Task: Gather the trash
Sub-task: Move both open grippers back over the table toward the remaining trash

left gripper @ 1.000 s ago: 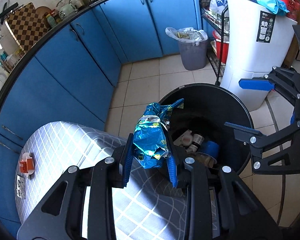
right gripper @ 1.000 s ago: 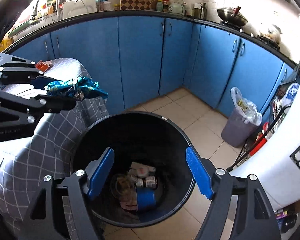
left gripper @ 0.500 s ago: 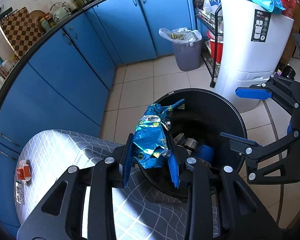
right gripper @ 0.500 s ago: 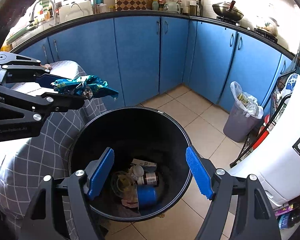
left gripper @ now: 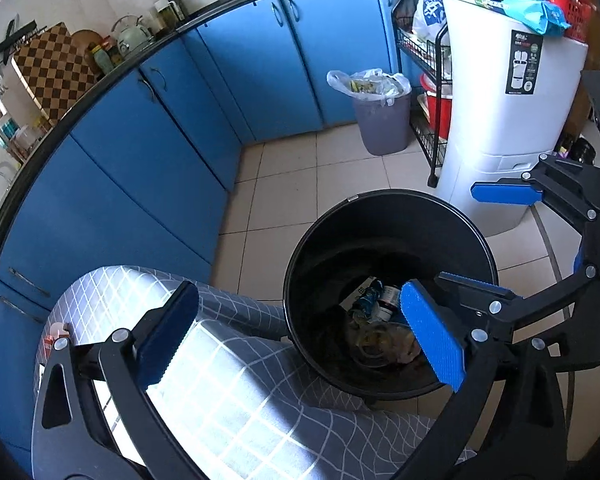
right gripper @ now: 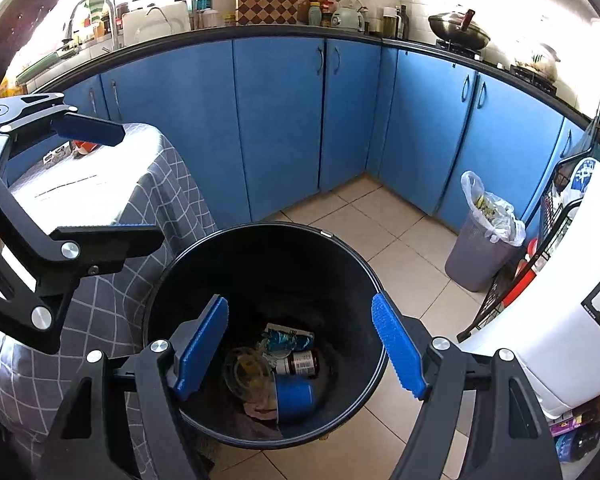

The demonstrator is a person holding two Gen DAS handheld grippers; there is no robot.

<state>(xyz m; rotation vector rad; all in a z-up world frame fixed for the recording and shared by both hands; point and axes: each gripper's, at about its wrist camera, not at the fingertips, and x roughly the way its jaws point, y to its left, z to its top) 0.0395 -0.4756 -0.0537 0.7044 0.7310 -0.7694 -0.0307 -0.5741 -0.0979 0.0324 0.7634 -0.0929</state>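
While both grippers hang above the black bin, its round rim sits tight against the draped edge of the table on one side and near the white appliance on the other, with open tiled floor stretching from the bin to the blue cabinets. The left gripper has its jaws spread wide with nothing between them, one blue pad over the grey checked tablecloth and the other over the bin's mouth. The right gripper is likewise parted and empty, its two pads straddling the bin opening from above. Down at the bottom of the bin lies the crumpled blue snack wrapper, shiny and creased, resting among other trash: a small brown labelled bottle, a blue cup on its side, and a clear round lid. From the left wrist view the wrapper appears only as a small blue scrap, and the right gripper shows at the right edge, hovering over the far rim. The right wrist view looks more squarely into the bin and picks out the separate items; it also shows the left gripper at the left, above the table, where a small orange object sits on the cloth. A lined grey waste bin stands well apart by the cabinets.
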